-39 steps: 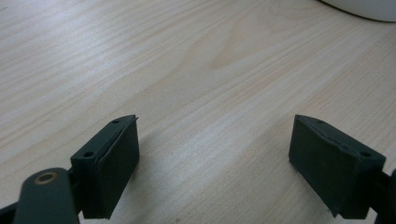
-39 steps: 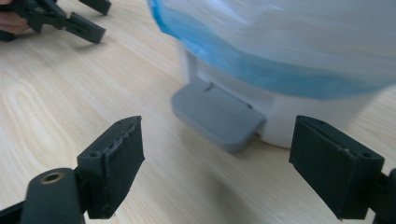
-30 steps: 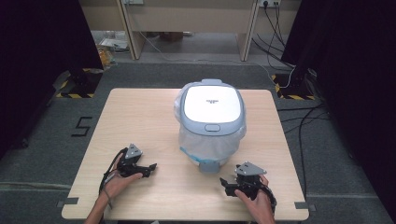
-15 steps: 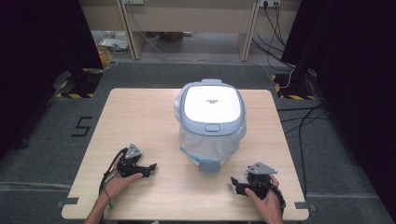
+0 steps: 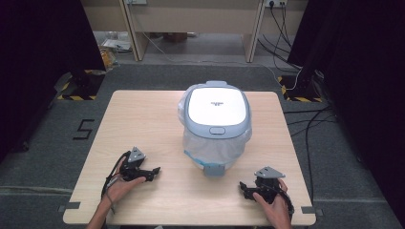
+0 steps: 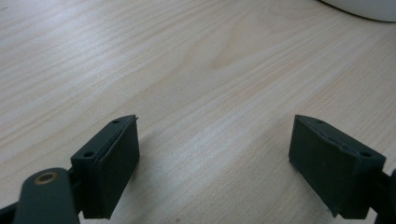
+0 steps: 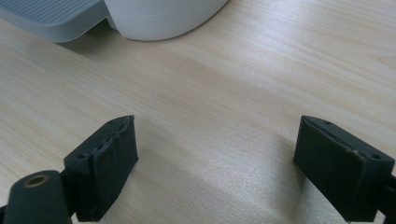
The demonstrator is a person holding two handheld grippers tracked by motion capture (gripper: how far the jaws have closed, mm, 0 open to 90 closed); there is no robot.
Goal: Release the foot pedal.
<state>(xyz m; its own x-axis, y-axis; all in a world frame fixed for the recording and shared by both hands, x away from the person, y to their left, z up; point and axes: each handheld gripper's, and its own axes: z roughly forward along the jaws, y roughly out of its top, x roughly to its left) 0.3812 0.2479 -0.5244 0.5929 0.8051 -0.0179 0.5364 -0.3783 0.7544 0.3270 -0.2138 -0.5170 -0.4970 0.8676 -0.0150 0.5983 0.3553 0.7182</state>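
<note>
A white and pale blue appliance (image 5: 216, 124) with a shut lid stands in the middle of the wooden table (image 5: 143, 119). My left gripper (image 5: 154, 171) rests on the table at the front left, open, with nothing between its jaws (image 6: 215, 168). At the front right my right gripper (image 5: 242, 188) also rests on the table, open and empty (image 7: 217, 170). The right gripper view takes in the appliance's base (image 7: 159, 18) and its grey ribbed foot (image 7: 51, 16) at the top. In the left gripper view, a sliver of the appliance (image 6: 364, 7) sits at the top right.
A black number 5 (image 5: 84, 129) is marked on the grey floor left of the table. Desk legs and cables lie beyond the far edge. Yellow and black striped tape (image 5: 301, 98) marks the floor at the back corners. Bare wood surrounds both grippers.
My right gripper has moved right and slightly toward the table's front edge. The left gripper and the appliance have stayed put.
</note>
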